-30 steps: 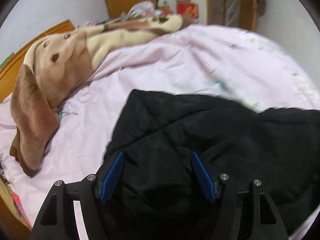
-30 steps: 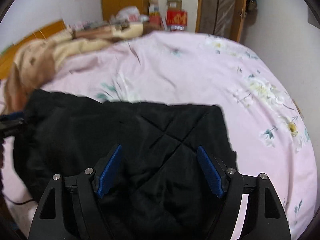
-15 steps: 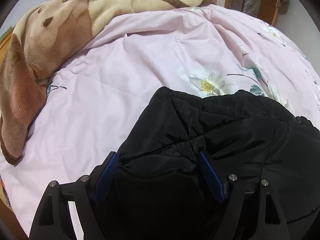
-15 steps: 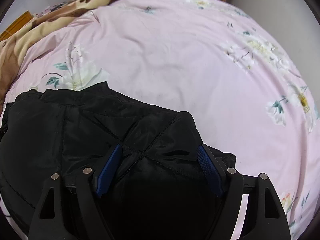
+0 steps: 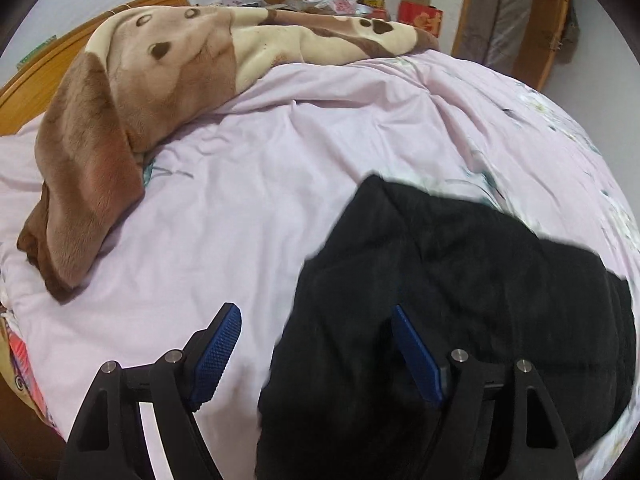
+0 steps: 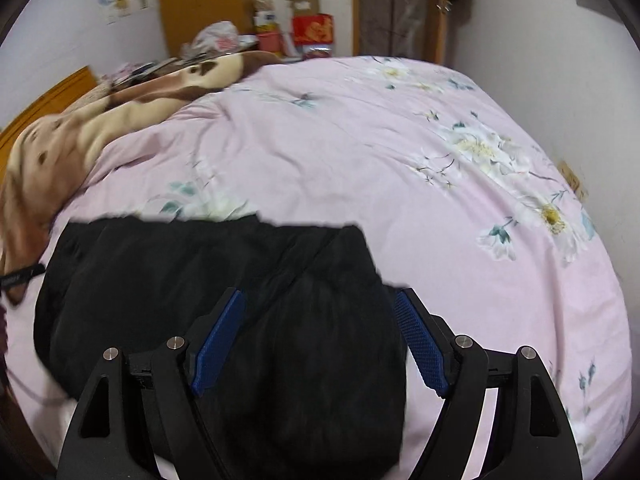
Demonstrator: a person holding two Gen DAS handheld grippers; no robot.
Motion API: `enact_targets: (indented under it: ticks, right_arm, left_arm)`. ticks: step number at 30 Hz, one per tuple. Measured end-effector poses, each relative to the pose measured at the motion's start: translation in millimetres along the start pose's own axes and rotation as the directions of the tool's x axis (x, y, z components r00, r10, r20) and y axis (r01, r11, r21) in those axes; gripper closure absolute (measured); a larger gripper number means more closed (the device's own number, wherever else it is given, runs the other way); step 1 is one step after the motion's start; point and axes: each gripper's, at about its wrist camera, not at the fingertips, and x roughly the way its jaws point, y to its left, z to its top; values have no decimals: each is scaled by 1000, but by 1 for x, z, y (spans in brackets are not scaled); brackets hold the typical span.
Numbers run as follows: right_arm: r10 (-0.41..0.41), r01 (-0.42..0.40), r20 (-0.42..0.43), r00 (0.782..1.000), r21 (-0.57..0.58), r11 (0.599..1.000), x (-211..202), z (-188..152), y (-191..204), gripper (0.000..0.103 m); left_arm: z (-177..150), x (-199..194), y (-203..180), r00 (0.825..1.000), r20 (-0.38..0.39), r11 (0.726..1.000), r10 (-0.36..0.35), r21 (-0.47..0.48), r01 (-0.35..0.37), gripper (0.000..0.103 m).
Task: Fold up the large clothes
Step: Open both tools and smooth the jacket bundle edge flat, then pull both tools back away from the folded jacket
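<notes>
A black quilted jacket [image 5: 460, 288] lies bunched on the pink flowered quilt [image 5: 280, 140]. In the left wrist view my left gripper [image 5: 316, 340] hangs over the jacket's left edge. Its jaws are closing; the edge lies between them, the left pad [image 5: 216, 344] stands over bare quilt, and neither pad presses. In the right wrist view the jacket [image 6: 180, 280] spreads from the centre to the left. My right gripper [image 6: 320, 332] stands open above its right end, with black fabric filling the gap between the fingers and the right pad [image 6: 420, 344] at the fabric's edge.
A brown and cream plush blanket [image 5: 120, 120] is heaped along the left and far side of the bed, also in the right wrist view [image 6: 80, 136]. A wooden headboard [image 5: 40, 72] stands at the left. Boxes and bags [image 6: 312, 28] crowd the back wall. Bare quilt [image 6: 400, 140] stretches beyond the jacket.
Both grippers have drawn back from the bed and the views tilt up again. The left gripper has shifted left, so its left finger now stands off the jacket. The jacket lies lower in both views.
</notes>
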Motion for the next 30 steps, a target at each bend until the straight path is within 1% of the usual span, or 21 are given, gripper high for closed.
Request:
enact_targets:
  ticks: [2, 3, 5, 6, 7, 8, 9, 10, 11, 12, 13, 15, 17, 20, 24, 27, 30]
  right_arm:
    - [-6, 7, 20, 1000, -10, 1000, -13, -22, 3, 25]
    - [1, 0, 25, 1000, -12, 1000, -17, -32, 3, 25]
    - [13, -13, 18, 1000, -17, 1000, -17, -55, 6, 25]
    - [8, -8, 11, 1000, -26, 1000, -14, -65, 7, 25]
    - [1, -2, -8, 1000, -41, 999, -6, -74, 9, 25]
    - [-13, 11, -39, 999, -57, 998, 6, -79, 10, 25]
    - [-39, 34, -72, 997, -72, 997, 19, -87, 9, 25]
    - [-52, 45, -86, 995, -82, 996, 29, -92, 7, 25]
    - [-46, 39, -101, 994, -68, 997, 35, -95, 3, 25]
    - [-26, 22, -108, 994, -31, 999, 38, -96, -3, 25]
    - [-14, 13, -103, 995, -10, 1000, 39, -96, -7, 25]
    - [-22, 19, -94, 995, -36, 999, 42, -97, -8, 23]
    - [-23, 18, -98, 995, -52, 998, 45, -99, -8, 23]
    - [-20, 17, -94, 995, -34, 999, 46, -100, -8, 23]
    - [-33, 29, -109, 994, -35, 999, 49, -100, -6, 23]
    - [-33, 33, -130, 991, -2, 999, 36, -92, -7, 23]
    - [-44, 44, -77, 996, 4, 999, 10, -88, -5, 23]
  left_arm:
    - [-17, -6, 6, 1000, -9, 1000, -4, -6, 4, 25]
    - [-28, -8, 8, 1000, 4, 1000, -14, -10, 14, 25]
    - [-42, -2, 12, 1000, -9, 1000, -11, -12, 11, 25]
    - [-49, 6, 13, 1000, -22, 1000, -5, -9, 5, 25]
    - [-55, 17, 15, 999, -51, 1000, 11, -6, -11, 25]
    - [-58, 26, 16, 997, -73, 1000, 18, -6, -19, 25]
    - [-61, 37, 18, 996, -93, 1000, 3, -8, -4, 25]
    - [-61, 42, 21, 994, -106, 1000, -9, -29, 6, 25]
    - [-61, 44, 22, 994, -106, 999, -14, -40, 10, 25]
    - [-61, 44, 20, 995, -95, 1000, -8, -25, 5, 25]
    - [-59, 45, 16, 997, -80, 1000, 11, 8, -10, 25]
    - [-59, 47, 13, 997, -80, 999, 25, 35, -22, 25]
    - [-58, 48, 13, 996, -84, 999, 26, 36, -23, 25]
    - [-60, 49, 17, 996, -82, 1000, 21, 24, -20, 22]
    - [-61, 48, 20, 997, -77, 1000, 11, 18, -10, 22]
    - [-61, 33, 28, 998, -66, 1000, 4, 5, -3, 22]
    - [-62, 6, 37, 1000, -23, 1000, 14, -7, -14, 22]
